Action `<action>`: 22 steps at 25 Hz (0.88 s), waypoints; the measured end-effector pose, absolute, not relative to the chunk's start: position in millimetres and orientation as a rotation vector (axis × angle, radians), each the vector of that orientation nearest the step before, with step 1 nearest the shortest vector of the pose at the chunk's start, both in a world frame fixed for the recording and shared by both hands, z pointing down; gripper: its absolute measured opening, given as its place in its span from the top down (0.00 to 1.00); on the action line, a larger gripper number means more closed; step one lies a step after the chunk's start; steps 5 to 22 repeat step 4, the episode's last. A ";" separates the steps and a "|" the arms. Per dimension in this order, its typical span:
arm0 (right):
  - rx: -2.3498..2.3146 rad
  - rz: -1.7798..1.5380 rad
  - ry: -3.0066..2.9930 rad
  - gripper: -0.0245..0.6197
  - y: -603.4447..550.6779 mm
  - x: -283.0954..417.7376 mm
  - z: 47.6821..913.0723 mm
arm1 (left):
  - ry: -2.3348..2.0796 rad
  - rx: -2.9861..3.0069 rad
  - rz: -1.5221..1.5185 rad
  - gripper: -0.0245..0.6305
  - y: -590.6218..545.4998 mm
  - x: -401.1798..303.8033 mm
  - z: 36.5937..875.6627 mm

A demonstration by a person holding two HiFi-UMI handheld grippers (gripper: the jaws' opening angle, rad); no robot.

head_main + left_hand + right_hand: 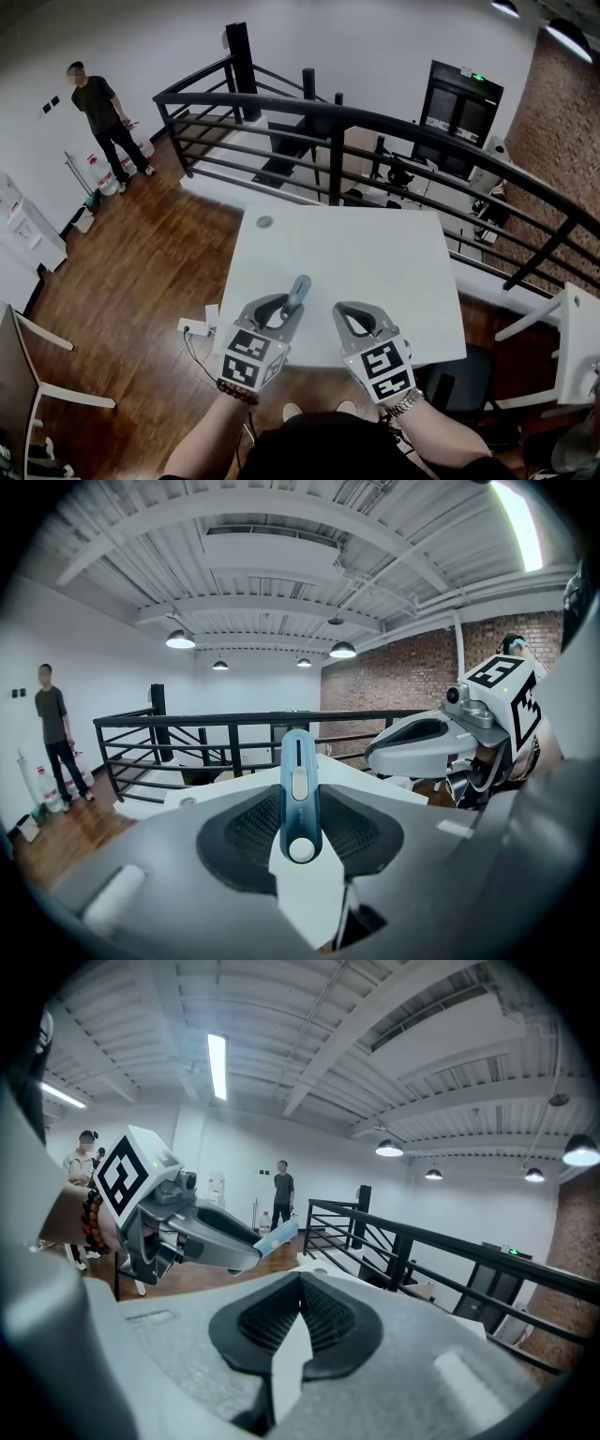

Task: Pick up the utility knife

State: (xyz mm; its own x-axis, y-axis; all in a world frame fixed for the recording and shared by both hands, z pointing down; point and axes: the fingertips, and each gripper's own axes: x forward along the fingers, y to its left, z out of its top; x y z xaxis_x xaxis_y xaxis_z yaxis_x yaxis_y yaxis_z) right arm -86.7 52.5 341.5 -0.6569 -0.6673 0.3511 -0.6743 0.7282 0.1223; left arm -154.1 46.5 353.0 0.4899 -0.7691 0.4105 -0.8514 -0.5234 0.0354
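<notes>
The utility knife (298, 292) is slim and blue-grey with a pale slider. My left gripper (286, 314) is shut on it and holds it off the white table (375, 262), near the front edge. In the left gripper view the knife (300, 789) stands upright between the black pads, its round end nearest the camera. My right gripper (347, 319) hovers just to the right, shut with nothing in it; its pads (323, 1321) meet in the right gripper view. That view also shows the left gripper (211, 1241) with the knife's end (279, 1232) sticking out.
A black railing (375, 122) runs behind the table, with a drop beyond it. A small round disc (264, 222) lies at the table's far left corner. A person (103, 117) stands far left on the wood floor. A power strip (192, 326) lies left of the table.
</notes>
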 end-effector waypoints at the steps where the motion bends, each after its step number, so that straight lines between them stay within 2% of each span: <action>1: 1.034 0.029 -2.559 0.97 53.2 -86.8 341.5 | -1.387 2.502 0.512 0.74 46.9 -154.0 352.9; 22: 1.031 0.034 -2.555 0.97 55.0 -86.0 343.7 | -1.388 2.501 0.513 0.74 48.3 -153.5 354.0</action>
